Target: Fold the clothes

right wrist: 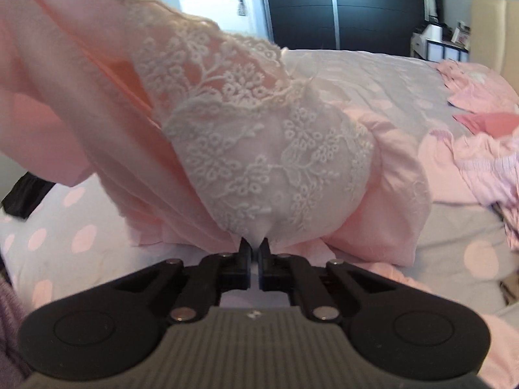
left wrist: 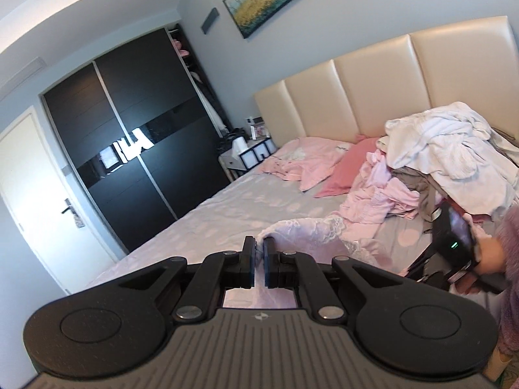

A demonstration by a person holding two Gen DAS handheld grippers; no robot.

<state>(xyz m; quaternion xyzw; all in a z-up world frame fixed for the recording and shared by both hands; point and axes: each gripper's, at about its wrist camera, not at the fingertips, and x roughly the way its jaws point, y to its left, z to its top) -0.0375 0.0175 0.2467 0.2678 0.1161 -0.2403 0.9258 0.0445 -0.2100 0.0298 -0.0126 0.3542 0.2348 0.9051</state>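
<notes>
A pale pink garment with white lace trim [right wrist: 246,136] hangs stretched between my two grippers above the bed. In the right wrist view my right gripper [right wrist: 255,247] is shut on its lace edge, and the cloth rises up and to the left, filling much of the view. In the left wrist view my left gripper [left wrist: 259,245] is shut on another edge of the same pink lace garment [left wrist: 311,230], which trails right across the bedspread. The right gripper's body [left wrist: 454,243], held by a hand [left wrist: 491,254], shows at the right edge there.
The bed carries a grey bedspread with pink dots [left wrist: 227,207]. A pile of white, pink and brown clothes [left wrist: 438,155] sits near the cream headboard [left wrist: 373,87], beside pink pillows [left wrist: 311,159]. A black wardrobe [left wrist: 129,149], a white door [left wrist: 35,201] and a nightstand [left wrist: 249,152] stand beyond.
</notes>
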